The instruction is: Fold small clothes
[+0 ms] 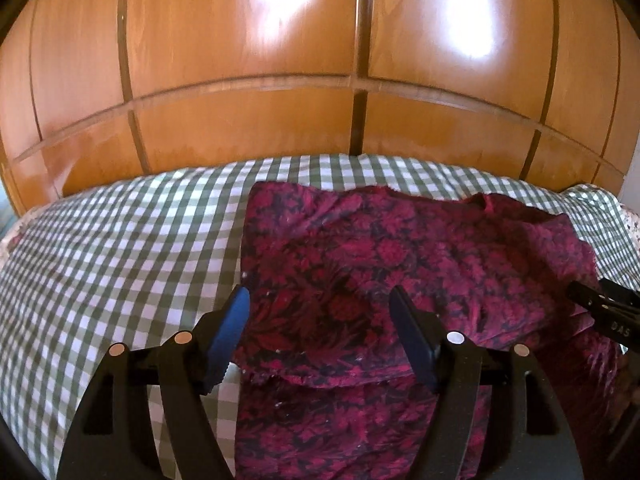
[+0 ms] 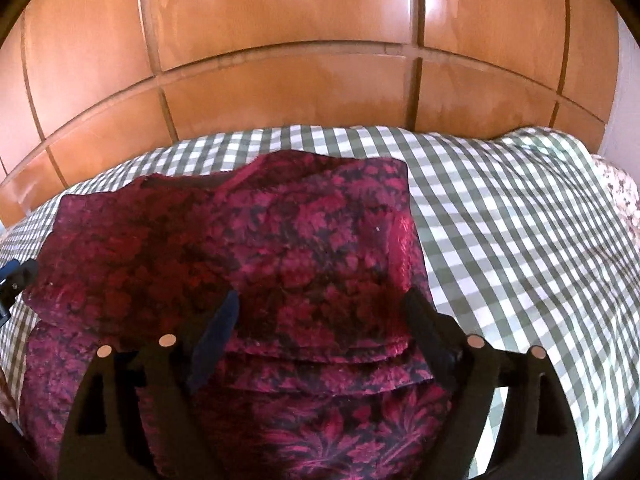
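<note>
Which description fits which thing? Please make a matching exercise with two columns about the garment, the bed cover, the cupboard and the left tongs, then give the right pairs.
Things:
1. garment
2. bed cover
3. cupboard
4. left tongs

Descriptions:
A. glossy orange-brown wood panels, behind the bed
B. open, above the near folded edge of the cloth, gripping nothing
C. green and white checks
D. dark red floral print, folded over itself

Pairs: 1-D, 2-C, 3-A, 4-B
</note>
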A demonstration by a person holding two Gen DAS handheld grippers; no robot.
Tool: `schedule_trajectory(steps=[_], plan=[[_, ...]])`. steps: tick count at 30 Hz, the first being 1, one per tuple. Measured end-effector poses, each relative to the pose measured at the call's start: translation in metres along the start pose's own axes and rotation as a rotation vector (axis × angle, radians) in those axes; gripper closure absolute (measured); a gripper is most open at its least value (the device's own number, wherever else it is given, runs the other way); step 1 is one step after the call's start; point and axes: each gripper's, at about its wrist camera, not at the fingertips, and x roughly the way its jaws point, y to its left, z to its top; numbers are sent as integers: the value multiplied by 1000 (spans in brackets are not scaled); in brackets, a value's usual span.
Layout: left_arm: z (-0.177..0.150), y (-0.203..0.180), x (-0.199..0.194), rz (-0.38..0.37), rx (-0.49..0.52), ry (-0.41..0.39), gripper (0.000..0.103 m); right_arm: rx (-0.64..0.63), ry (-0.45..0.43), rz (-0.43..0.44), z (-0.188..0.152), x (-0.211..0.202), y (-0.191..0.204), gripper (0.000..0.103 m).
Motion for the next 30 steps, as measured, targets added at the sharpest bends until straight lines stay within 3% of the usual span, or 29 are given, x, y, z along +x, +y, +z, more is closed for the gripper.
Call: schedule_trajectory(steps=[8, 17, 25, 30], plan=[[-11, 8, 20, 7, -34, 52, 32, 22, 5, 9, -6, 9, -5, 13], [-20, 28, 42, -24, -155, 116, 15, 36, 13, 24, -6, 19, -9, 10], [-27, 40, 11, -10, -202, 92, 15, 42, 5, 28, -6, 16, -9, 8], [-36, 44, -18, -12, -179, 91, 15, 67, 9, 33, -6, 0, -14, 2]])
